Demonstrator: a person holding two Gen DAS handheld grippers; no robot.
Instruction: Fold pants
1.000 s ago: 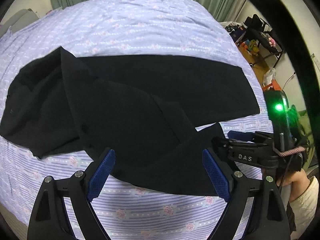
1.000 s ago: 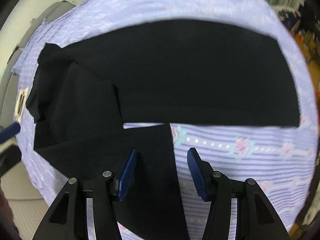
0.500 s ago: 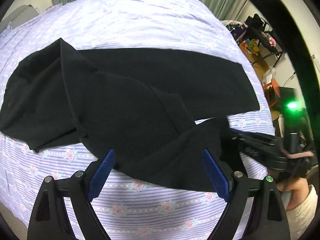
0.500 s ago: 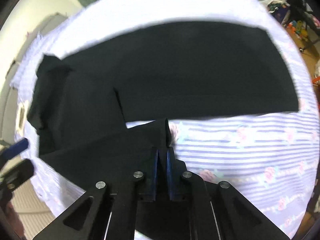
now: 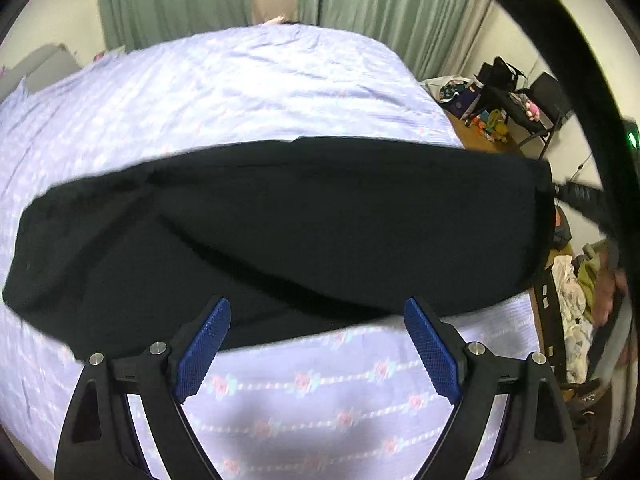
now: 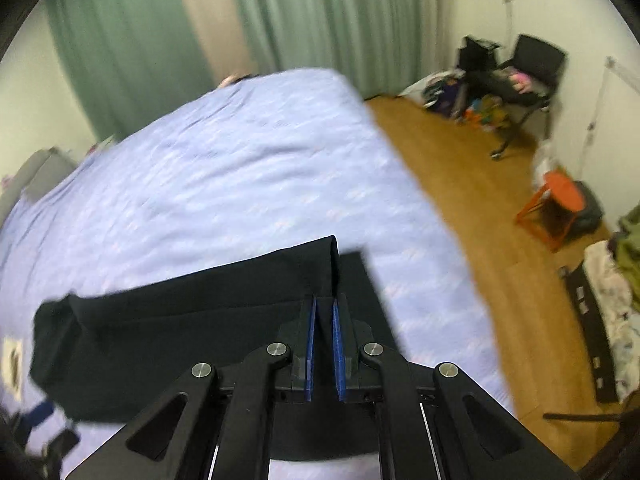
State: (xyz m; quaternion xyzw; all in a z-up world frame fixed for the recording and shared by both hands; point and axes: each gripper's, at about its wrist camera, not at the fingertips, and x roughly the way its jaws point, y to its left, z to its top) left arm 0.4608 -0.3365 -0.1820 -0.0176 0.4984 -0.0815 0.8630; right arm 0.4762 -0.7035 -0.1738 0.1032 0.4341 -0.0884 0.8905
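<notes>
Black pants (image 5: 300,224) lie across a bed with a lilac floral sheet (image 5: 240,92). In the left wrist view one leg is lifted and stretched to the right over the other, and it hides the leg beneath. My left gripper (image 5: 316,344) is open and empty, hovering just near of the pants' near edge. My right gripper (image 6: 324,344) is shut on the hem of that leg (image 6: 328,260) and holds it up above the other leg on the sheet (image 6: 180,184). The waist end (image 6: 56,332) lies at the left.
Green curtains (image 6: 304,12) hang behind the bed. The bed's right edge drops to a wooden floor (image 6: 472,184). On the floor stand an orange stool (image 6: 556,204), a black chair with clutter (image 6: 516,68) and piled clothes (image 6: 616,280) at the right.
My right gripper closed on the near leg's hem, then lifted and carried it far and right over the other leg. The left gripper stayed open and tilted up.
</notes>
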